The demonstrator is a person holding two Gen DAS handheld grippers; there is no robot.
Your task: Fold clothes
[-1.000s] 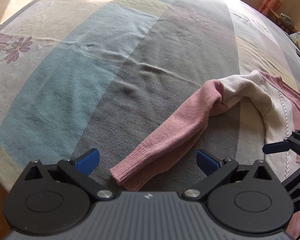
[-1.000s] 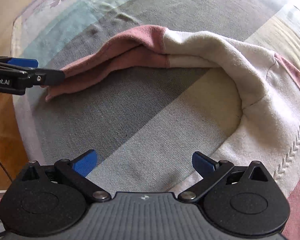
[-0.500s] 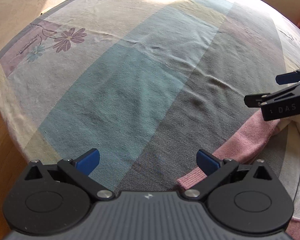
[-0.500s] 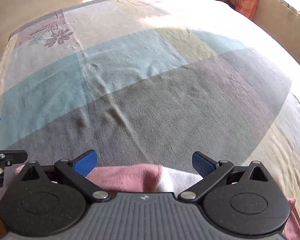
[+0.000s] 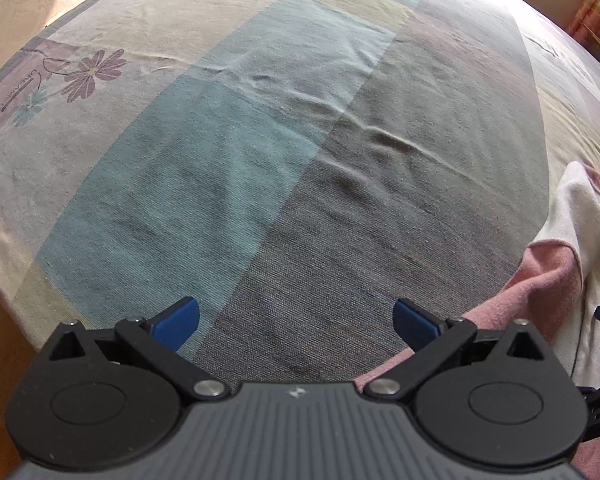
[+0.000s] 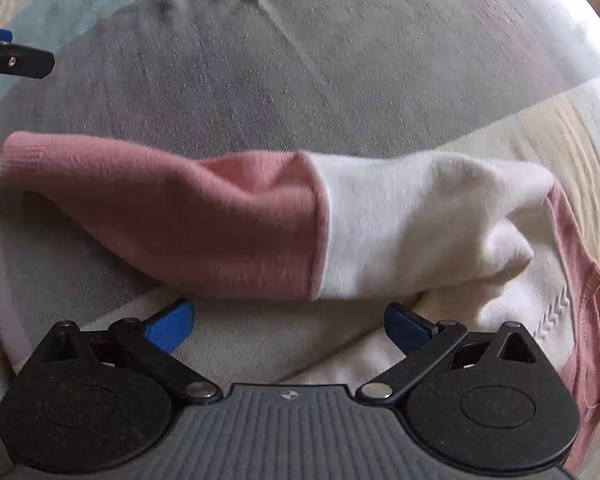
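Both grippers released, nothing between the fingers. Left gripper hangs over the bed, blue pads spread wide above the grey stripe of the sheet, near the bed's front edge; bare sheet ahead of it (teal and grey stripes, purple flower print toward the far left corner). Sweater only clips the right side of that view, pink sleeve part running under the gripper's right finger, white part behind it; touching or just above, cannot tell. Right gripper also spread wide, hanging just short of the sweater, whose sleeve lies straight across the view on the sheet: pink ribbed cuff at the left, pink half, then white half bunching into the shoulder at the right, pink neckline band at the far right. Sleeve lies on the grey stripe, body on the cream stripe. Left gripper's tip pokes in at the upper left of the right wrist view, above the cuff, apart from it.
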